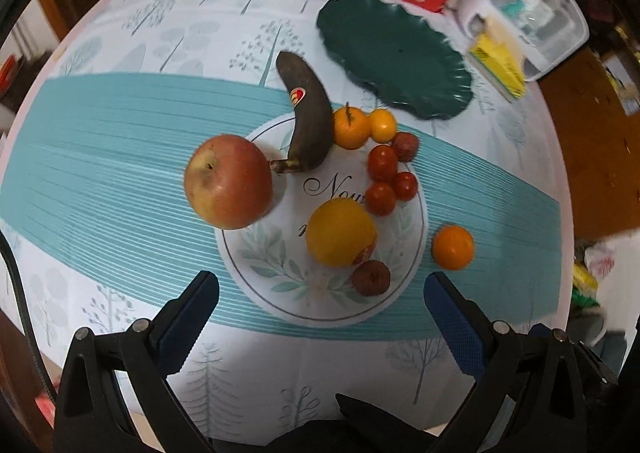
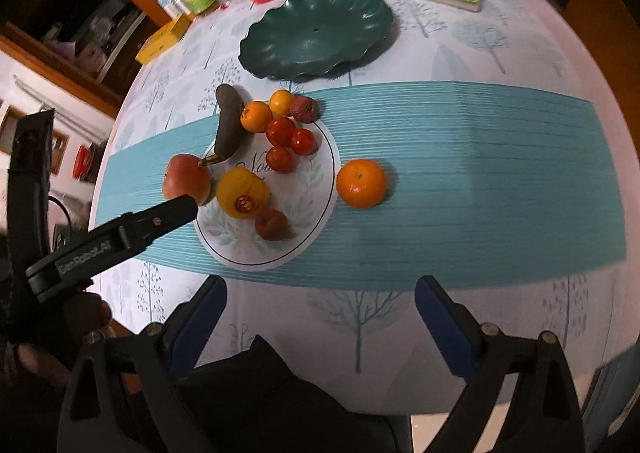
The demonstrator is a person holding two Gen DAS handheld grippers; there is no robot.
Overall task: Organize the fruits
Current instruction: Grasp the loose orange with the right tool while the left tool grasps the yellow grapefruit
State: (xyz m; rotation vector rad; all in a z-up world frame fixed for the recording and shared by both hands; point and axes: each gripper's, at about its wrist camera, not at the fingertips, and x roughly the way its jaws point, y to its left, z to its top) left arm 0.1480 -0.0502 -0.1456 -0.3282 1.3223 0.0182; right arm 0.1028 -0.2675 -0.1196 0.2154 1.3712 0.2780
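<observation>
Hovering above the table with jaws wide and nothing between them, the left gripper (image 1: 320, 293) overlooks the white plate (image 1: 256, 273) of fruit; a lone orange (image 1: 453, 246) lies just beside that plate. The right gripper (image 2: 320, 297), empty, is closing slightly.

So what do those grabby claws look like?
Both are black plastic frames with silver screws and two blue, bumpy-textured pads: the left gripper and the right gripper. White lettering runs along the left one's side, and a black cable trails beside it.

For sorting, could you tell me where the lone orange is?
In both views the lone orange sits on the teal stripe, just right of the white placemat, apart from the other fruit.
</observation>
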